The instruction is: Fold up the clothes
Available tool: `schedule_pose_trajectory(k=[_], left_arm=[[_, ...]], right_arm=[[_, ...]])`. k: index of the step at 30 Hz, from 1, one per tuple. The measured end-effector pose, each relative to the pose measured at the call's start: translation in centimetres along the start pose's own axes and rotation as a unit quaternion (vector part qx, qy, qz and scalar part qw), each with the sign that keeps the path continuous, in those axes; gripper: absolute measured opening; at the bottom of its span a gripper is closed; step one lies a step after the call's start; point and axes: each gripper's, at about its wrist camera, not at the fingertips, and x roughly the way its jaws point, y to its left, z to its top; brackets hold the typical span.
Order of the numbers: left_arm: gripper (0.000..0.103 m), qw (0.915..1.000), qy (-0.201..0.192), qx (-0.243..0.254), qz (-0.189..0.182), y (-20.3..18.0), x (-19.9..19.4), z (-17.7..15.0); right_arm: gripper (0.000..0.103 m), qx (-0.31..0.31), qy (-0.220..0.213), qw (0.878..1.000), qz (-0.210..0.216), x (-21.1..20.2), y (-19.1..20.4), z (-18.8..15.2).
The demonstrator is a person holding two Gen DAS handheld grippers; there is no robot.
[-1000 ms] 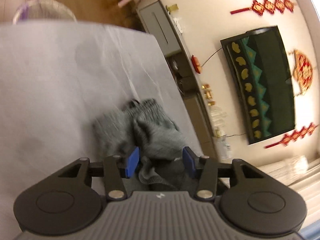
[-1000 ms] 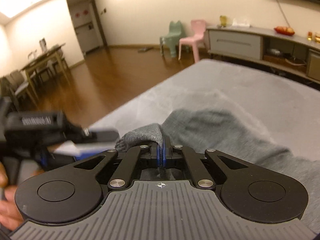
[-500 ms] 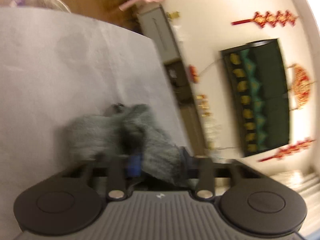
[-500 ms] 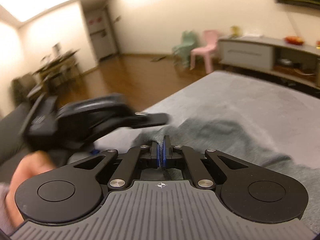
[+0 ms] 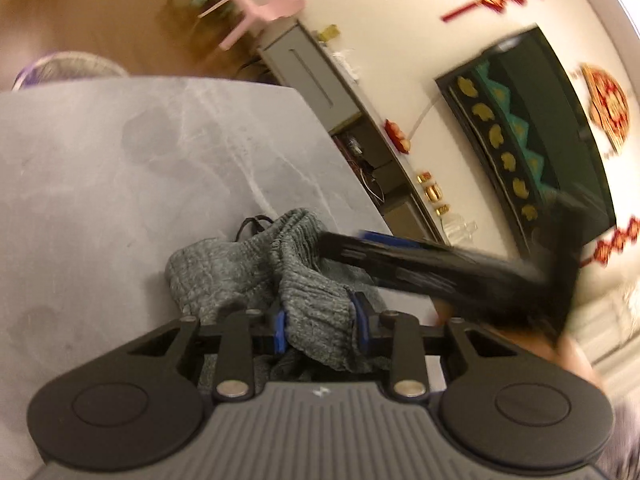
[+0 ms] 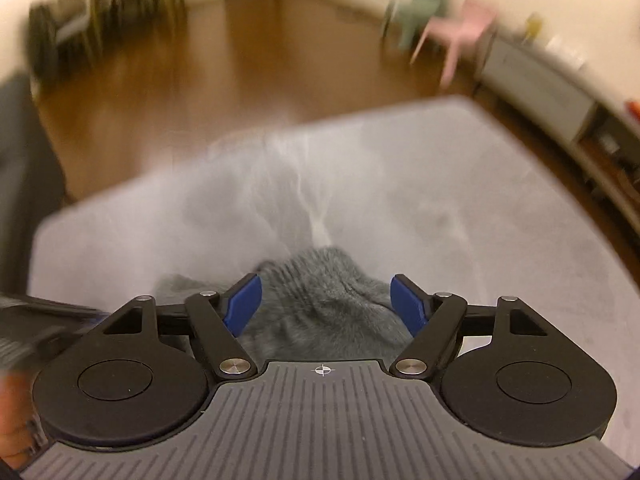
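Observation:
A grey knit garment point(image 5: 240, 264) lies bunched near the front edge of the grey marbled surface point(image 5: 120, 180). My left gripper point(image 5: 320, 326) has its jaws closing; a ribbed fold fills the gap and both blue pads press on it. In the right wrist view the garment point(image 6: 320, 300) lies under my right gripper point(image 6: 326, 304). Those jaws are opening, wide apart, and the pads do not touch the cloth. The right gripper's blurred fingers point(image 5: 360, 248) reach in over the garment from the right in the left wrist view.
A long grey cabinet point(image 5: 316, 80) runs along the wall beyond the surface's far edge, with a dark screen point(image 5: 540, 140) above it. Pink chair point(image 6: 460, 36) and green chair stand on the wood floor point(image 6: 240, 72). A fan point(image 5: 68, 70) stands past the far left corner.
The right gripper's jaws went from shut on the garment's edge to wide apart, and it swung quickly to face down over the cloth. The left jaws narrowed onto the knit fold.

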Motion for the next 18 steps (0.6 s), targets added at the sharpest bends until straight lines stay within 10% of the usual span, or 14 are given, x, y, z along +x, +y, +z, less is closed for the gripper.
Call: schedule_pose_trajectory(k=[2, 4, 5, 7, 14, 18], left_arm=[[0.03, 0.9997, -0.002, 0.025, 0.006, -0.5, -0.2, -0.2], [0.029, 0.9987, -0.005, 0.049, 0.012, -1.0, -0.4, -0.3], [0.029, 0.9984, -0.01, 0.055, 0.012, -1.0, -0.6, -0.2], [0.028, 0.9983, -0.021, 0.052, 0.019, -0.7, -0.7, 0.4], [0.028, 0.9977, -0.014, -0.018, 0.064, 2.1, 2.9, 2.5], [0.034, 0.9978, 0.012, -0.002, 0.065, 1.4, 3.4, 2.4]], right_arm=[[0.075, -0.011, 0.041, 0.999, 0.022, 2.9, -0.7, 0.8], [0.053, -0.012, 0.049, 0.998, 0.047, 3.6, -1.2, 1.1], [0.022, -0.008, 0.045, 0.997, 0.06, 3.5, -1.6, 1.3], [0.012, 0.006, -0.007, 0.999, 0.038, 1.3, -2.5, 1.7], [0.013, 0.111, -0.053, 0.992, 0.006, 1.6, -5.7, 0.5], [0.034, 0.108, -0.022, 0.992, -0.067, 3.2, -4.4, -1.0]])
